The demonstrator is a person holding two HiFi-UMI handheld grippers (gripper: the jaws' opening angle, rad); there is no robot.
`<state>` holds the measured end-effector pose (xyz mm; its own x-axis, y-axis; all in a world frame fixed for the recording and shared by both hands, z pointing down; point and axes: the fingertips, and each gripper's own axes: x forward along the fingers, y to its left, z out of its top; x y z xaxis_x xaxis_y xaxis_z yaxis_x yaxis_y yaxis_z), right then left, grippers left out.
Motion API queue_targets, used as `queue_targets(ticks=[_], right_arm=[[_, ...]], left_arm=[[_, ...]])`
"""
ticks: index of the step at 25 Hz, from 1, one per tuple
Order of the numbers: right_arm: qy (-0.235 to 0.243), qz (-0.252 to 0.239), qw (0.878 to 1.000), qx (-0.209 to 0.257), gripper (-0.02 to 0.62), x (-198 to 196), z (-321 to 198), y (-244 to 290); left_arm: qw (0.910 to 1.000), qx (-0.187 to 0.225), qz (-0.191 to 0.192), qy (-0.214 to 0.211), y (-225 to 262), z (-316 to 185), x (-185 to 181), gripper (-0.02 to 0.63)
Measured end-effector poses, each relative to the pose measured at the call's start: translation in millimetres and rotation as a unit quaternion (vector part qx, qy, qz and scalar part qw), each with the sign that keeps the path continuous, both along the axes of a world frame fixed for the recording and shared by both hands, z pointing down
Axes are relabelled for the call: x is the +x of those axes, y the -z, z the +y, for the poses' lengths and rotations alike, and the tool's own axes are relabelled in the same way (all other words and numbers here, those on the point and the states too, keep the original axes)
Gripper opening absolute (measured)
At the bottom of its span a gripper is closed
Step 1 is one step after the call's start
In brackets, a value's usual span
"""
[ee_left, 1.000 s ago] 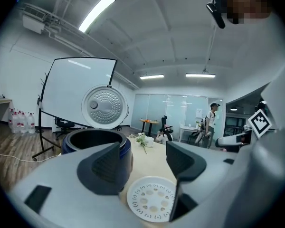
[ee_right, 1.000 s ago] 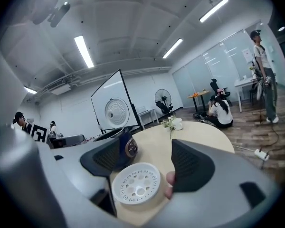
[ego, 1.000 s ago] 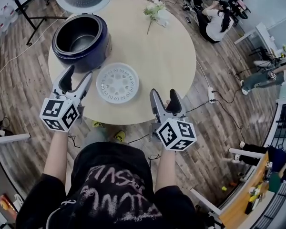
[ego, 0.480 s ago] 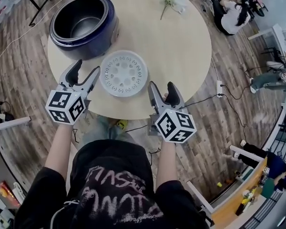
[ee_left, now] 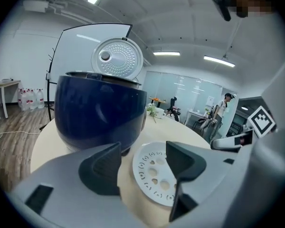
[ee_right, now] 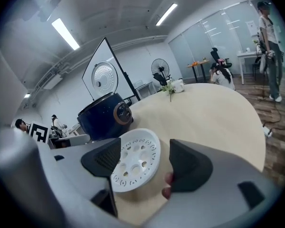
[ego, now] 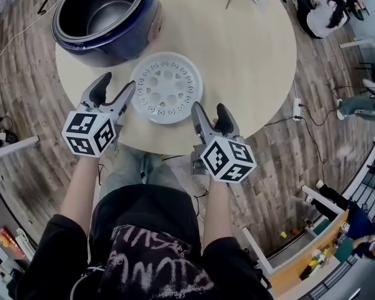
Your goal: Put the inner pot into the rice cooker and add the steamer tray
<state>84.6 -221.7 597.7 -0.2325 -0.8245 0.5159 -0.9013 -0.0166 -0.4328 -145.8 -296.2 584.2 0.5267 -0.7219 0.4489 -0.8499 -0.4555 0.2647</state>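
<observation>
In the head view, the rice cooker (ego: pixel 106 19) stands open at the far left of the round worktop (ego: pixel 250 55). Its bowl looks grey and metallic inside, so the inner pot (ego: pixel 103 11) appears to be seated already. The white steamer tray (ego: pixel 167 87) lies flat on the worktop just in front of the cooker, not yet in it. The left claw (ego: pixel 115 85) sits just beside the tray's left edge and the right claw (ego: pixel 209 111) at its near right edge.

In the left gripper view, the left claw's jaws stand apart with nothing gripped. Beyond the gap lie bare worktop and the near rim of the tray, with the cooker's blue wall and raised lid (ee_left: pixel 117 57) behind.

In the right gripper view, the right claw's jaws are likewise spread and empty, and the tray lies beyond their gap.

By my reading, the pot step is done. Lifting the tray and setting it into the cooker remains.
</observation>
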Motion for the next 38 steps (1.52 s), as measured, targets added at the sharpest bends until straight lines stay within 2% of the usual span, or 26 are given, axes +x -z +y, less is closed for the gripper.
queue_targets(ticks=[9, 20, 24, 28, 30, 33, 38], right_arm=[[-0.001, -0.012, 0.999, -0.046, 0.304, -7.1, -10.5, -48.8], [-0.011, -0.019, 0.996, -0.090, 0.250, -11.3, -22.5, -86.5], [-0.004, -0.017, 0.995, -0.101, 0.227, -16.1, -22.2, -89.7], [-0.011, -0.011, 0.993, -0.115, 0.152, -16.7, -19.7, -97.3], [-0.008, -0.011, 0.993, -0.114, 0.144, -16.6, -20.7, -98.0], [-0.007, -0.008, 0.993, -0.117, 0.098, -16.2, -18.3, -96.2], [-0.005, -0.006, 0.993, -0.116, 0.092, -19.3, -9.2, -89.4]], left_arm=[[0.9993, -0.036, -0.011, 0.005, -44.0, -6.5, 4.0, 0.301], [0.9961, -0.081, -0.036, -0.004, -88.0, -10.3, 12.8, 0.257], [0.9936, -0.103, -0.047, 0.002, -96.7, -4.4, 9.8, 0.212], [0.9922, -0.122, -0.025, 0.007, -103.5, -1.3, 10.8, 0.138], [0.9922, -0.122, -0.022, 0.010, -103.5, -2.6, 13.1, 0.095], [0.9920, -0.125, -0.017, 0.012, -100.6, -0.6, 15.8, 0.087], [0.9931, -0.116, -0.013, 0.017, -88.2, 6.8, 13.0, 0.081]])
